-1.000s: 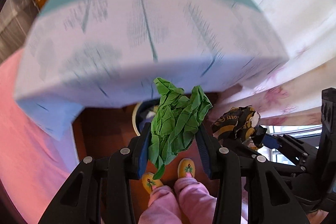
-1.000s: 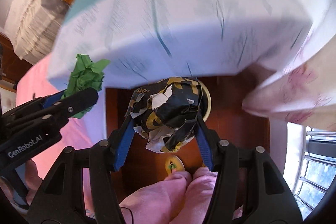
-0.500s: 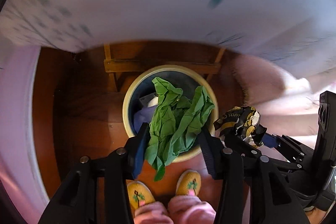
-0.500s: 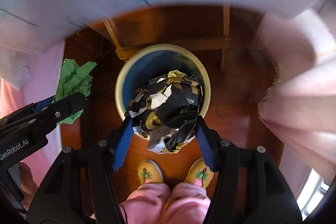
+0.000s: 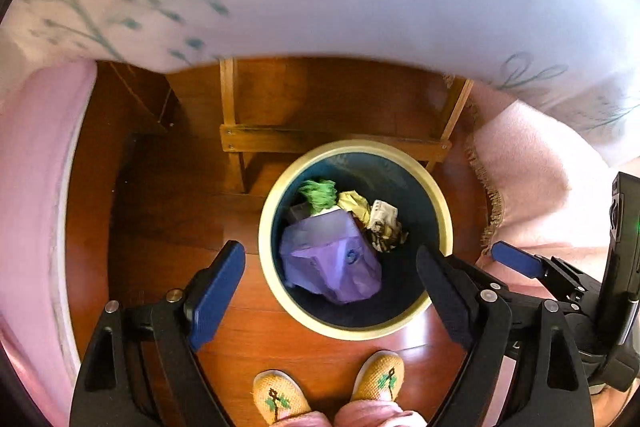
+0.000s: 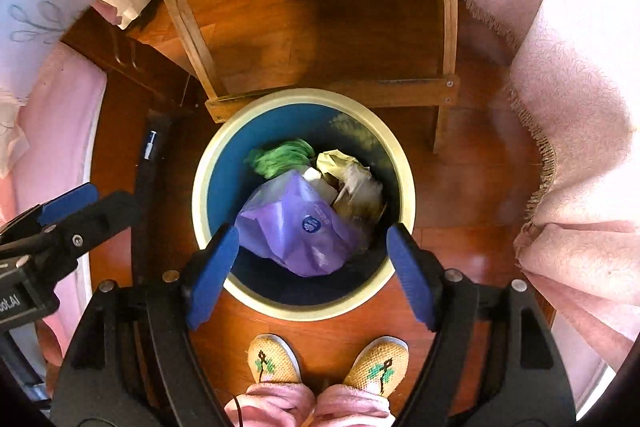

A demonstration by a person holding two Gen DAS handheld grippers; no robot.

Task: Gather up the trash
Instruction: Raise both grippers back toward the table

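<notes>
Your left gripper point(image 5: 332, 267) hung over the bin point(image 5: 434, 195) with its jaws spread wide and nothing between them; they had just been opening. The green crumpled paper point(image 5: 319, 193) lay inside the bin, toward the upper left of its opening, blurred in both views. Your right gripper point(image 6: 312, 259) was likewise open and empty, its jaws also just having been opening, its blue pads framing the lower part of the bin's rim point(image 6: 202, 167). The black-and-yellow wrapper point(image 5: 386, 231) sat in the bin at the right, beside a pale yellow wad point(image 5: 352, 203) and against a purple plastic bag point(image 5: 332, 259) that filled the lower middle. The bin stood on the wooden floor point(image 5: 168, 211) at the centre of both frames, just below the wooden table frame point(image 5: 320, 143). Your slippers point(image 6: 272, 359) were at the bottom edge, close to the bin. A pink fringed cloth point(image 6: 572, 147) hung at the right.
</notes>
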